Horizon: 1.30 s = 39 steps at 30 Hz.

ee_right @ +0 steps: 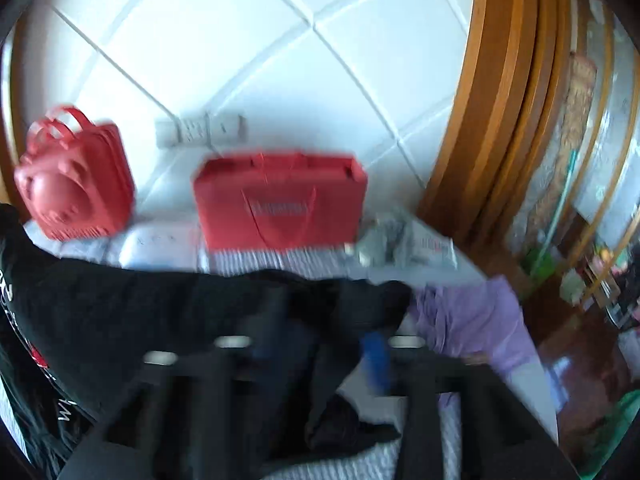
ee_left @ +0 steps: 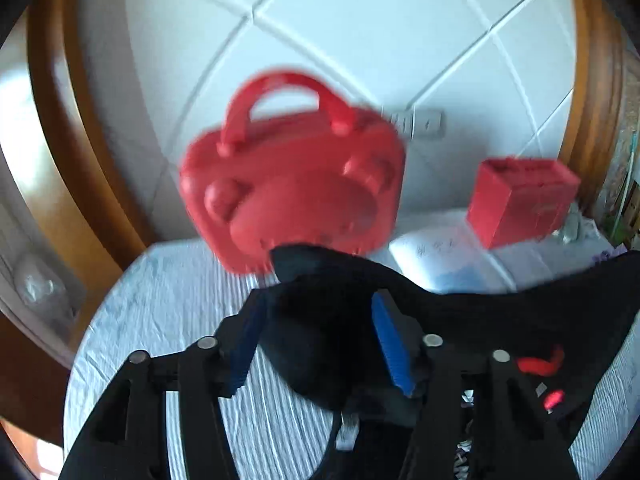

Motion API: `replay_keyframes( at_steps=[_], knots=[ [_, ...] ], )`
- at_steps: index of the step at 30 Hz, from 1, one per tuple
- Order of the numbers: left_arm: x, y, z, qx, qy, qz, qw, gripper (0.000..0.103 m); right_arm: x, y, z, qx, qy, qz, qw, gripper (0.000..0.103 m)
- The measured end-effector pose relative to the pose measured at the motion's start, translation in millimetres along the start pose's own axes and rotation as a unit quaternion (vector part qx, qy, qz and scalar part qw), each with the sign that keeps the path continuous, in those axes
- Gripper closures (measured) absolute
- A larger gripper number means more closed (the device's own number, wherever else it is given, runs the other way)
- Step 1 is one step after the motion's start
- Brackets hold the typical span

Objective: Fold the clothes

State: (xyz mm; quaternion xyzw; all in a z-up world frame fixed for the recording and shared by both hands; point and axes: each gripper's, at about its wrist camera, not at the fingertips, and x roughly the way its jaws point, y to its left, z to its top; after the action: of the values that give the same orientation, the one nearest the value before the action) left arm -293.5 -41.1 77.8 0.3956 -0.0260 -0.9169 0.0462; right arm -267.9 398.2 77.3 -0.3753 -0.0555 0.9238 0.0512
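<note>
Here the left claw (ee_left: 316, 332) is clamped on an edge of the black garment (ee_left: 500, 312), which fills the lower frame over the bed (ee_left: 168, 296). Motion blur smears the right claw (ee_right: 316, 350), apparently clamped on the same cloth; a purple garment (ee_right: 472, 316) lies centre-right.

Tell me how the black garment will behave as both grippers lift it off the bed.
Likely floppy: the black garment sags in a curve between the left gripper and the right gripper, whose jaws each pinch a bunched fold. Probably light, since those small pinches carry it. Its free parts hang toward the striped bedsheet, so they may drag.
</note>
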Motion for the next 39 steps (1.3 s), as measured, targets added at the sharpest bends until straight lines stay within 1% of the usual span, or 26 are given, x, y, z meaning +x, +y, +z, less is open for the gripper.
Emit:
replay_keyframes(
  at_steps=[2,6,10,12,15,17,19,22,25,27,29,31,32,33,34,35,36,37,38,39],
  knots=[
    [6,3,-19,-0.001,0.018,0.008,0.9998,0.046,6,5,-13,0.009,0.016,0.011,1.000,0.029],
    [-3,3,-86,0.011,0.055,-0.020,0.9982,0.044,-9,4,-55,-0.002,0.030,0.004,1.000,0.029],
    [-12,-10,-162,0.021,0.112,-0.044,0.9925,0.043,-20,-10,-104,0.005,0.069,0.005,0.998,0.029],
    [-14,-16,-191,0.018,0.133,-0.047,0.9898,0.043,-21,-17,-127,0.011,0.093,0.001,0.996,0.029],
    [-19,-27,-229,0.010,0.161,-0.051,0.9855,0.043,-19,-32,-147,0.036,0.115,-0.002,0.993,0.029],
    [-21,-33,-247,0.003,0.178,-0.052,0.9827,0.043,-18,-40,-151,0.050,0.120,0.000,0.992,0.029],
    [-19,-39,-262,0.003,0.190,-0.045,0.9807,0.043,-14,-48,-151,0.065,0.123,0.008,0.990,0.029],
    [-17,-46,-274,0.000,0.202,-0.031,0.9788,0.043,-2,-50,-143,0.080,0.118,0.035,0.989,0.031],
    [-13,-52,-279,-0.007,0.211,-0.024,0.9772,0.043,16,-48,-131,0.081,0.118,0.049,0.989,0.031],
    [-9,-55,-282,-0.017,0.221,-0.026,0.9748,0.043,33,-48,-123,0.084,0.127,0.069,0.986,0.031],
    [-11,-56,-283,-0.032,0.218,-0.025,0.9751,0.043,52,-43,-117,0.077,0.139,0.088,0.983,0.029],
    [-12,-57,-283,-0.035,0.219,-0.023,0.9749,0.044,69,-34,-115,0.056,0.147,0.087,0.984,0.024],
    [-13,-57,-284,-0.037,0.216,-0.023,0.9753,0.045,79,-30,-115,0.046,0.153,0.085,0.983,0.024],
    [-15,-58,-284,-0.039,0.214,-0.023,0.9758,0.053,87,-27,-116,0.043,0.160,0.092,0.982,0.024],
    [-18,-60,-284,-0.037,0.210,-0.024,0.9767,0.061,96,-23,-117,0.040,0.169,0.098,0.980,0.042],
    [-20,-61,-284,-0.037,0.208,-0.023,0.9771,0.088,103,-19,-119,0.037,0.182,0.104,0.977,0.080],
    [-21,-62,-284,-0.040,0.210,-0.023,0.9767,0.098,108,-16,-121,0.033,0.191,0.106,0.975,0.090],
    [-23,-62,-284,-0.043,0.210,-0.024,0.9764,0.098,104,-13,-121,0.028,0.186,0.103,0.977,0.092],
    [-26,-61,-284,-0.044,0.207,-0.022,0.9771,0.099,93,-11,-119,0.021,0.170,0.102,0.980,0.094],
    [-29,-61,-284,-0.045,0.204,-0.020,0.9777,0.099,82,-8,-118,0.014,0.154,0.100,0.983,0.094]
  ],
)
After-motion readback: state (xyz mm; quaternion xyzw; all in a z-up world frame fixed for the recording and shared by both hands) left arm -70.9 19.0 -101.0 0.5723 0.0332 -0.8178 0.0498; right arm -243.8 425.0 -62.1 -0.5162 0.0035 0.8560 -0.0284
